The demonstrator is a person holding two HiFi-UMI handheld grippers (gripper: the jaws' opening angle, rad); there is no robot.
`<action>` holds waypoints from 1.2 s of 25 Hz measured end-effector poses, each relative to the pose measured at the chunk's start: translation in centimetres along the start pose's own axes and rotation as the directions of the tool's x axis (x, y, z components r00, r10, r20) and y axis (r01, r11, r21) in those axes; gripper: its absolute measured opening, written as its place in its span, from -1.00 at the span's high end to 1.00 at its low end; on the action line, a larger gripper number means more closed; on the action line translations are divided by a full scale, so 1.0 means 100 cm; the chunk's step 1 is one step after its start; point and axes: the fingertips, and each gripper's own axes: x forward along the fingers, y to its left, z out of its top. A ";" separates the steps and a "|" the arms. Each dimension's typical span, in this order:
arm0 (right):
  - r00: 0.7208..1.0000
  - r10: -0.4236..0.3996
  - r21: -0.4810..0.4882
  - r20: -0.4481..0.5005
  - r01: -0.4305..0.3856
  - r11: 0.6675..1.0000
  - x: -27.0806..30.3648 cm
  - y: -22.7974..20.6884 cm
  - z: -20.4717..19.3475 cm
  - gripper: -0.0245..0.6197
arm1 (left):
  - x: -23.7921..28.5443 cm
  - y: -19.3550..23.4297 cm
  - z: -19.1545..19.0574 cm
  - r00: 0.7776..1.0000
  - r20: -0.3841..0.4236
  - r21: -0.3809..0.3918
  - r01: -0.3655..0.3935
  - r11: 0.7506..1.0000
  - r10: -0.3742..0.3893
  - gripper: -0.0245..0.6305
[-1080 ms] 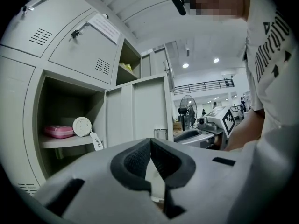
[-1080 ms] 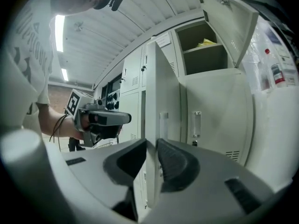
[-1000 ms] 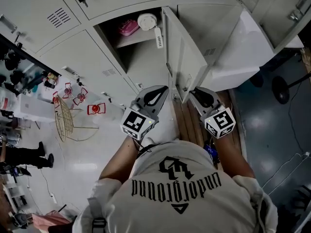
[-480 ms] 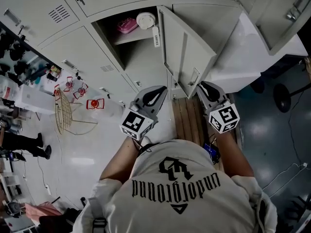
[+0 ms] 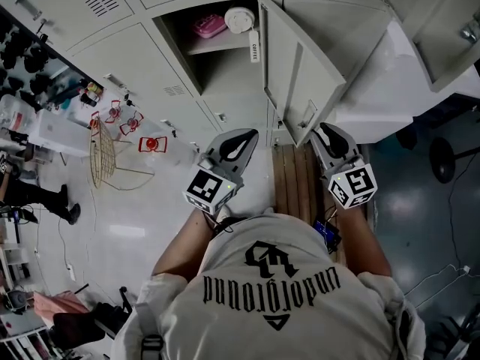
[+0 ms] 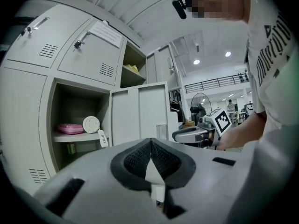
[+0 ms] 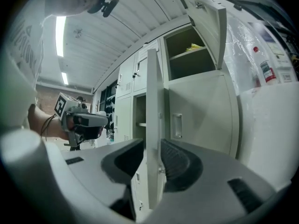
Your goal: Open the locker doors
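One grey locker door (image 5: pixel 296 66) stands swung out from the bank, edge-on toward me. Its compartment (image 5: pixel 214 55) holds a pink box (image 5: pixel 208 26) and a white disc (image 5: pixel 240 19). My right gripper (image 5: pixel 324 130) is at the door's free edge. In the right gripper view that door edge (image 7: pixel 153 101) runs up between the jaws of the right gripper (image 7: pixel 152 155). The jaws have just been opening and a thin gap shows on the left side. My left gripper (image 5: pixel 244 135) hangs in front of the lockers, shut and empty. The left gripper (image 6: pixel 150 141) faces the open door (image 6: pixel 140 111).
Closed lockers with keys fill the bank at left (image 5: pixel 135 58). A higher locker door (image 7: pixel 210 17) stands open at right. A wooden slatted platform (image 5: pixel 291 186) lies below the lockers. A wire basket (image 5: pixel 101 167) and a distant person (image 5: pixel 37 193) are at left.
My right gripper shifted right along with the door's edge, and the door swung a little wider. Its jaws spread slightly. The left gripper stayed about where it was.
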 end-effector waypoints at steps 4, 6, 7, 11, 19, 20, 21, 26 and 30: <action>1.000 0.028 -0.036 0.014 -0.027 0.999 0.000 0.019 0.000 0.42 | -0.018 0.009 -0.008 0.999 -0.015 -0.006 -0.032 0.999 0.032 0.90; 0.999 0.047 -0.051 0.011 -0.046 0.998 0.000 0.032 -0.001 0.36 | -0.029 0.012 -0.011 0.999 -0.019 -0.005 -0.045 0.999 0.045 0.90; 0.998 0.056 -0.056 0.007 -0.056 0.997 0.000 0.039 -0.002 0.33 | -0.036 0.013 -0.012 0.999 -0.020 -0.002 -0.049 0.999 0.049 0.90; 0.996 0.088 -0.060 0.002 -0.088 0.994 0.004 0.069 -0.003 0.30 | -0.066 0.021 -0.018 0.998 -0.026 0.034 -0.063 0.997 0.064 0.90; 0.983 0.184 -0.036 -0.010 -0.184 0.982 0.042 0.151 -0.006 0.28 | -0.138 0.052 -0.029 0.994 -0.042 0.030 -0.097 0.995 0.099 0.90; 0.980 0.199 -0.044 -0.011 -0.199 0.979 0.049 0.164 -0.003 0.28 | -0.149 0.056 -0.031 0.994 -0.042 0.035 -0.096 0.995 0.098 0.90; 0.977 0.213 -0.053 -0.012 -0.213 0.975 0.056 0.178 0.000 0.28 | -0.161 0.060 -0.032 0.994 -0.044 0.036 -0.095 0.995 0.097 0.90; 0.965 0.262 -0.079 -0.007 -0.262 0.962 0.090 0.250 0.010 0.28 | -0.231 0.091 -0.026 0.990 -0.022 -0.013 -0.142 0.990 0.142 0.90; 0.958 0.286 -0.083 0.000 -0.285 0.955 0.117 0.313 0.014 0.28 | -0.291 0.120 -0.025 0.986 0.000 0.010 -0.167 0.986 0.167 0.90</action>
